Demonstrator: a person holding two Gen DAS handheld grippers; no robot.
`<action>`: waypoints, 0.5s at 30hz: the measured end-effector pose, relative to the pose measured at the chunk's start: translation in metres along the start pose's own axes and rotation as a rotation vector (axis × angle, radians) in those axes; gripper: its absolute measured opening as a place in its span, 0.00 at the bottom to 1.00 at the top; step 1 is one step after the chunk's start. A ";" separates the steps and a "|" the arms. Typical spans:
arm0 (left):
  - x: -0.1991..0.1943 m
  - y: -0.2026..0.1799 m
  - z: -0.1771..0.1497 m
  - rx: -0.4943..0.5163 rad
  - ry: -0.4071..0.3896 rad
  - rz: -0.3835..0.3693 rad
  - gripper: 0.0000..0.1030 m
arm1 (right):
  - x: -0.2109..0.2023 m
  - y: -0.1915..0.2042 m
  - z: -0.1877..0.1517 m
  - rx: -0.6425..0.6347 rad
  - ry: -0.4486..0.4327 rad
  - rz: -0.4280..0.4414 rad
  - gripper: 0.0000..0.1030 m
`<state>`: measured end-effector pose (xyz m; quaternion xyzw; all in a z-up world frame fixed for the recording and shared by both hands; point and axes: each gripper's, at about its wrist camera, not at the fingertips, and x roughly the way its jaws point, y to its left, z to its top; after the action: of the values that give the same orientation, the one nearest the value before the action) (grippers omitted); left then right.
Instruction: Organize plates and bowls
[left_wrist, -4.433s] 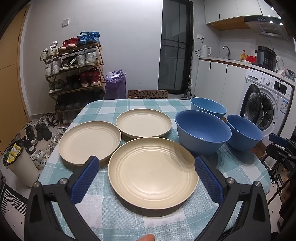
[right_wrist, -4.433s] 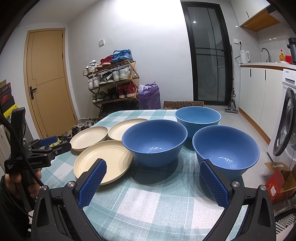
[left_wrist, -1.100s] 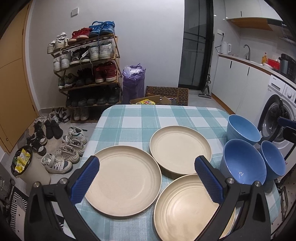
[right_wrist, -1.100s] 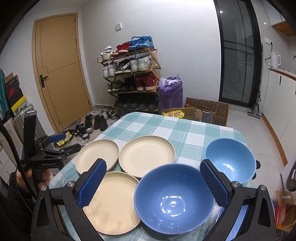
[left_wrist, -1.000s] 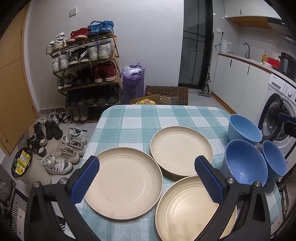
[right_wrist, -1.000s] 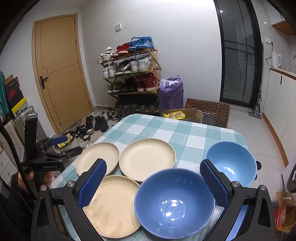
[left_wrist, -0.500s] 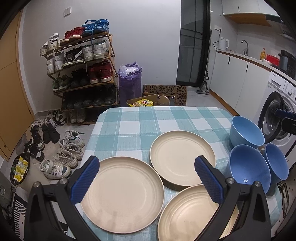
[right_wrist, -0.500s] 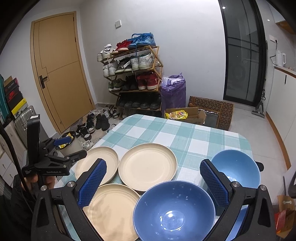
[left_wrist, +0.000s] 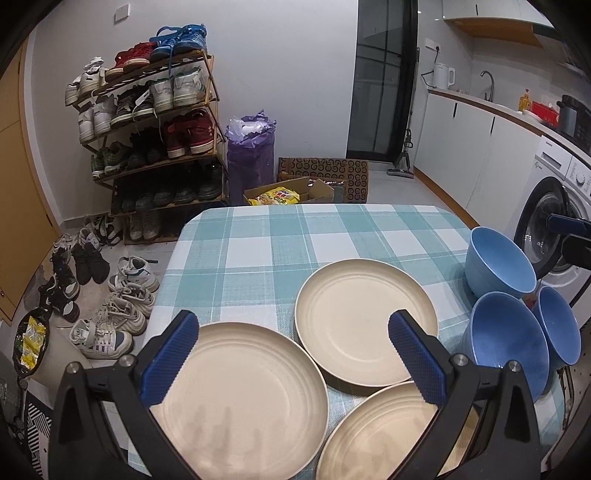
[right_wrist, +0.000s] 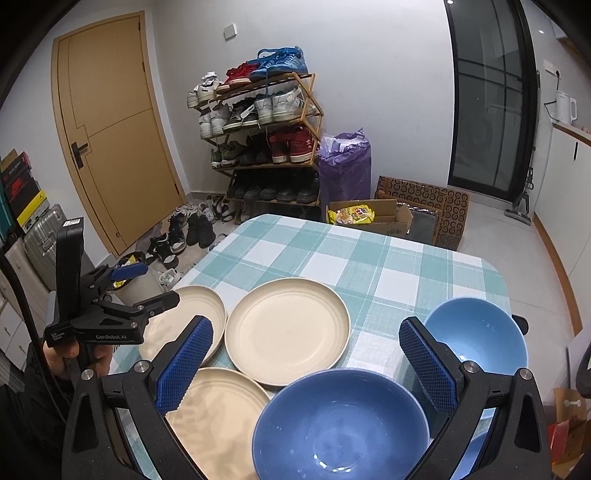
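Note:
Three cream plates lie on the checked table (left_wrist: 280, 236): a left plate (left_wrist: 240, 398), a far plate (left_wrist: 364, 319) and a near plate (left_wrist: 388, 435). Three blue bowls stand at the right: a far bowl (left_wrist: 498, 266), a big middle bowl (left_wrist: 508, 345) and a right bowl (left_wrist: 559, 325). My left gripper (left_wrist: 295, 350) is open and empty, high above the left and far plates. My right gripper (right_wrist: 306, 363) is open and empty above the big bowl (right_wrist: 340, 424); the far bowl (right_wrist: 476, 336) and the far plate (right_wrist: 286, 330) also show there. The left gripper (right_wrist: 147, 291) shows at that view's left.
A shoe rack (left_wrist: 147, 129) and loose shoes (left_wrist: 110, 295) stand on the floor left of the table. A purple bag (left_wrist: 251, 147) and cardboard boxes (left_wrist: 295, 192) lie beyond the far edge. A washing machine (left_wrist: 554, 221) is close on the right. A wooden door (right_wrist: 107, 122) is at the left.
Both grippers have risen and tipped down since the first frames, then drifted slightly back. The plates and bowls have not moved. Both grippers stay open.

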<state>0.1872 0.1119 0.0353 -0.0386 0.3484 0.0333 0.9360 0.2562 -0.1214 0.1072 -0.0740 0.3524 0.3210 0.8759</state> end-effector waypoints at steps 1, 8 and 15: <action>0.001 0.000 0.002 -0.001 -0.003 0.000 1.00 | 0.001 -0.001 0.002 0.005 -0.001 0.000 1.00; 0.010 0.004 0.011 -0.001 0.014 -0.004 1.00 | 0.006 -0.009 0.020 0.018 0.002 -0.004 1.00; 0.028 0.005 0.012 -0.001 0.045 0.006 1.00 | 0.031 -0.016 0.029 0.017 0.061 -0.011 1.00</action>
<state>0.2157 0.1194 0.0253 -0.0387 0.3696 0.0356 0.9277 0.2996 -0.1071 0.1067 -0.0781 0.3812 0.3108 0.8672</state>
